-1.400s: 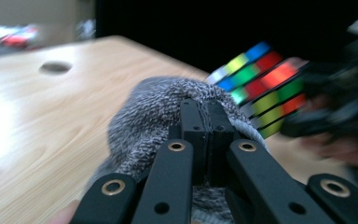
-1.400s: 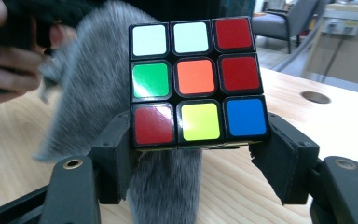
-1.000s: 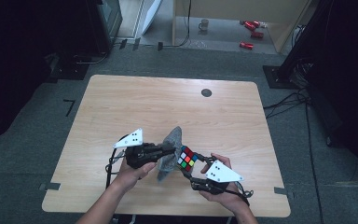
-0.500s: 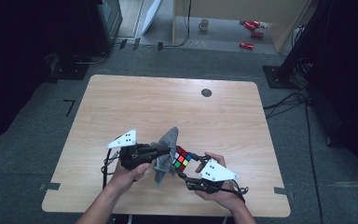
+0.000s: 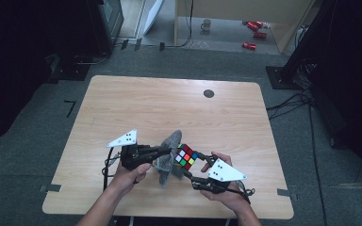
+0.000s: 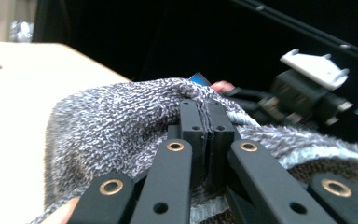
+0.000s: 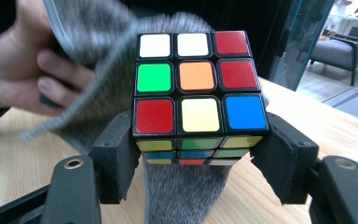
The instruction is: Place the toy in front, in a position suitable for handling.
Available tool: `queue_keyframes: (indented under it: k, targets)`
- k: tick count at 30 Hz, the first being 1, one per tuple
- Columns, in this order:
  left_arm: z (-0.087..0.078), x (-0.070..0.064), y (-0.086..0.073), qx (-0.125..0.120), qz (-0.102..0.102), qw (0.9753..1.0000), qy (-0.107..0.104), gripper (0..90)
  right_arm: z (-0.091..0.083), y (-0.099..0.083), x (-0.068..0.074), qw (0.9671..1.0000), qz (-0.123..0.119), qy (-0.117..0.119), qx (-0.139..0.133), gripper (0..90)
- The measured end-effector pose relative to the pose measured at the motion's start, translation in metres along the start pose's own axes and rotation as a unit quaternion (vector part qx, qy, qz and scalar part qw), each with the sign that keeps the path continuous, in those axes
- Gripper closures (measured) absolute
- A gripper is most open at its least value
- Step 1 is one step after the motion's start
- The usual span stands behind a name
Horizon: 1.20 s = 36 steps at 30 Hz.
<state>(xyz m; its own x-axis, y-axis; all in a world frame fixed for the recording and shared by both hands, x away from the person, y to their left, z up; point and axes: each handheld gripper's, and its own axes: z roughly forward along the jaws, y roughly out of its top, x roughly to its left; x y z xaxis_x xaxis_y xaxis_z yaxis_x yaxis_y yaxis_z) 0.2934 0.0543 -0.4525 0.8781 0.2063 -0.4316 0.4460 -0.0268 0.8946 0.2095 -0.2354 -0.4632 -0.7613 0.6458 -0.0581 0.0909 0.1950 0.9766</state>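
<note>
A scrambled colour cube [image 7: 198, 95] sits squeezed between the two jaws of my right gripper [image 7: 200, 154], held above the table; from above the cube [image 5: 186, 157] hangs near the table's front middle. A grey knitted cloth [image 6: 121, 126] is pinched in my left gripper [image 6: 207, 135], whose jaws are pressed together on a fold of it. The cloth [image 5: 168, 155] hangs against the cube's left side and drapes behind and under it [image 7: 186, 196]. My left gripper [image 5: 167, 151] lies just left of the cube, my right gripper [image 5: 193, 165] just right of it.
The wooden table [image 5: 160, 103] has a small dark round hole [image 5: 209, 93] near its far edge. Red cans [image 5: 252, 35] and a mug [image 5: 207, 23] lie on the floor beyond the table. Cables [image 5: 287, 101] run along the floor at right.
Both grippers have drifted toward the front left of the table, taking the cube and cloth along. The cloth stays against the cube's left side.
</note>
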Motion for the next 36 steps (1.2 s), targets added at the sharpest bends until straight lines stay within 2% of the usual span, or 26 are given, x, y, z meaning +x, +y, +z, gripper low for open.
queue_keyframes:
  k: [2, 10, 15, 17, 18, 19, 20, 22, 23, 25, 26, 28, 29, 30, 32, 34, 35, 36]
  targets:
    - [0.0, 0.003, -0.002, 0.001, -0.007, 1.0, 0.003, 90.0, -0.003, 0.002, -0.002, 1.0, 0.002, -0.004, -0.005, 35.1]
    - [0.002, 0.007, -0.006, -0.003, -0.027, 0.9996, -0.011, 90.0, -0.007, 0.004, -0.008, 0.9996, 0.019, -0.01, -0.018, 35.2]
    - [0.003, 0.007, -0.007, 0.018, -0.009, 0.9998, -0.008, 90.0, -0.011, 0.005, -0.014, 0.9988, 0.031, -0.027, -0.027, 35.2]
    - [0.003, 0.007, -0.007, 0.043, 0.002, 0.999, 0.012, 89.9, -0.012, 0.005, -0.018, 0.9983, 0.037, -0.035, -0.029, 35.2]
    - [0.004, 0.007, -0.008, 0.061, 0.011, 0.9976, 0.032, 89.5, -0.012, 0.004, -0.019, 0.9981, 0.041, -0.038, -0.028, 35.2]
    - [0.006, 0.007, -0.009, 0.086, 0.024, 0.9944, 0.056, 88.9, -0.013, 0.003, -0.021, 0.9979, 0.043, -0.039, -0.029, 35.2]
    - [0.008, 0.007, -0.011, 0.112, 0.041, 0.9892, 0.085, 88.1, -0.013, 0.003, -0.021, 0.9978, 0.045, -0.04, -0.028, 35.1]
    - [0.013, 0.008, -0.015, 0.147, 0.063, 0.98, 0.118, 84.2, -0.013, 0.002, -0.022, 0.9979, 0.043, -0.041, -0.027, 35.1]
    - [0.014, 0.009, -0.016, 0.151, 0.066, 0.9786, 0.123, 80.2, -0.013, 0.002, -0.022, 0.9978, 0.043, -0.041, -0.027, 35.2]
    - [0.014, 0.008, -0.015, 0.137, 0.072, 0.9801, 0.125, 69.5, -0.013, 0.002, -0.023, 0.9978, 0.043, -0.042, -0.027, 35.1]
    - [0.013, 0.007, -0.014, 0.128, 0.079, 0.9795, 0.134, 64.3, -0.013, 0.002, -0.023, 0.9977, 0.045, -0.043, -0.027, 35.1]
    - [0.013, 0.007, -0.014, 0.122, 0.099, 0.9716, 0.178, 53.9, -0.014, 0.001, -0.024, 0.9977, 0.046, -0.043, -0.026, 35.1]
    - [0.014, 0.008, -0.015, 0.119, 0.103, 0.9672, 0.199, 48.6, -0.014, 0.0, -0.024, 0.9976, 0.048, -0.044, -0.025, 35.1]
    - [0.015, 0.01, -0.016, 0.121, 0.104, 0.9613, 0.225, 42.9, -0.014, 0.0, -0.024, 0.9975, 0.049, -0.045, -0.024, 35.1]
    - [0.022, 0.016, -0.02, 0.14, 0.093, 0.9502, 0.262, 30.3, -0.014, -0.001, -0.024, 0.9974, 0.051, -0.046, -0.023, 35.1]
    - [0.032, 0.021, -0.024, 0.167, 0.09, 0.936, 0.297, 22.1, -0.014, -0.002, -0.024, 0.9975, 0.051, -0.045, -0.022, 35.1]
    - [0.037, 0.024, -0.026, 0.181, 0.087, 0.9309, 0.305, 21.2, -0.013, -0.002, -0.023, 0.9975, 0.051, -0.043, -0.021, 35.1]
    - [0.043, 0.027, -0.027, 0.201, 0.081, 0.9216, 0.322, 21.5, -0.013, -0.003, -0.022, 0.9975, 0.052, -0.043, -0.019, 35.1]
